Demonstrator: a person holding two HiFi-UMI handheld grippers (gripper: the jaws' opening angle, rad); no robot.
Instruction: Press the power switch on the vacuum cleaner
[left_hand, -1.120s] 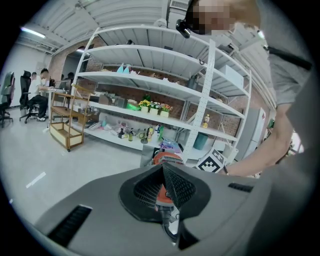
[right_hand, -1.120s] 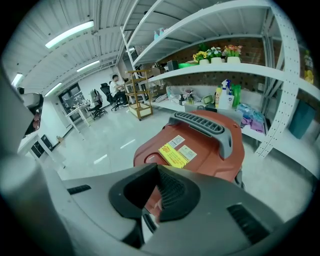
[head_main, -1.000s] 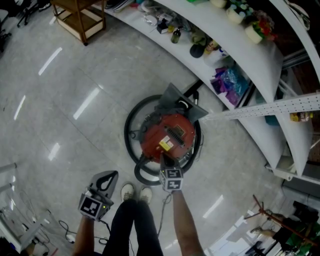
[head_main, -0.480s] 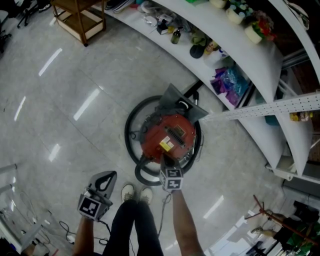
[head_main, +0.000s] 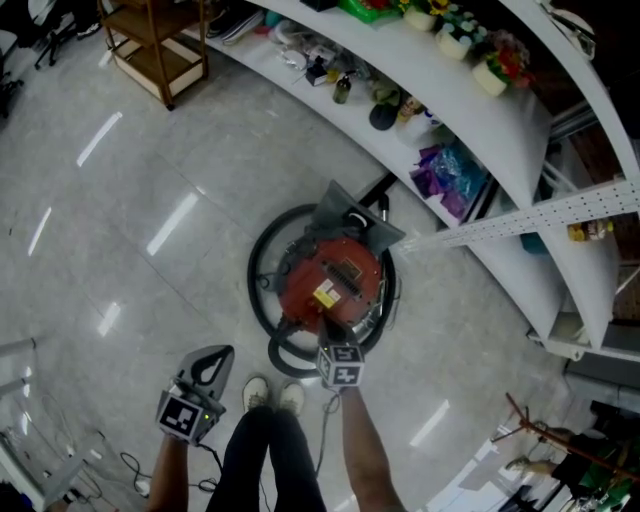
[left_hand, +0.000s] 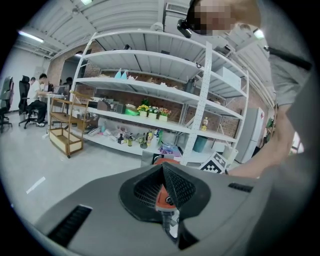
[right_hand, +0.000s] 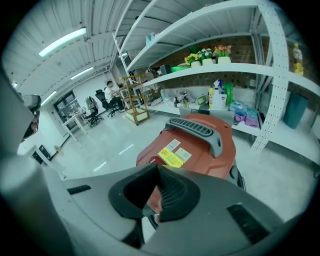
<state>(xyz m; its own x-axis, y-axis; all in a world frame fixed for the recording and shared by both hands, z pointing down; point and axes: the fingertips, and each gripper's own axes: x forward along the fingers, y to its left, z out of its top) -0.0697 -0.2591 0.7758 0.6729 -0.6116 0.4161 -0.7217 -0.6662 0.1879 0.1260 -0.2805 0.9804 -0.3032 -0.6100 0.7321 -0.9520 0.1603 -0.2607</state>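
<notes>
Vacuum cleaner (head_main: 335, 275), red-bodied, sits on the floor (head_main: 150, 160) ringed by its black hose (head_main: 262, 250), just beside the white shelving (head_main: 480, 110). My right hand-held gripper (head_main: 333, 325) has its jaws pressed together on nothing, tips at the machine's near edge; I cannot tell whether they touch it. The right gripper view gives me what the head view does not: the grey handle (right_hand: 200, 131) and yellow label (right_hand: 171, 158) up close. My left hand-held gripper (head_main: 210, 362) is likewise closed and empty, held well apart beside my shoes (head_main: 270, 392); its view catches only a sliver of the red body.
</notes>
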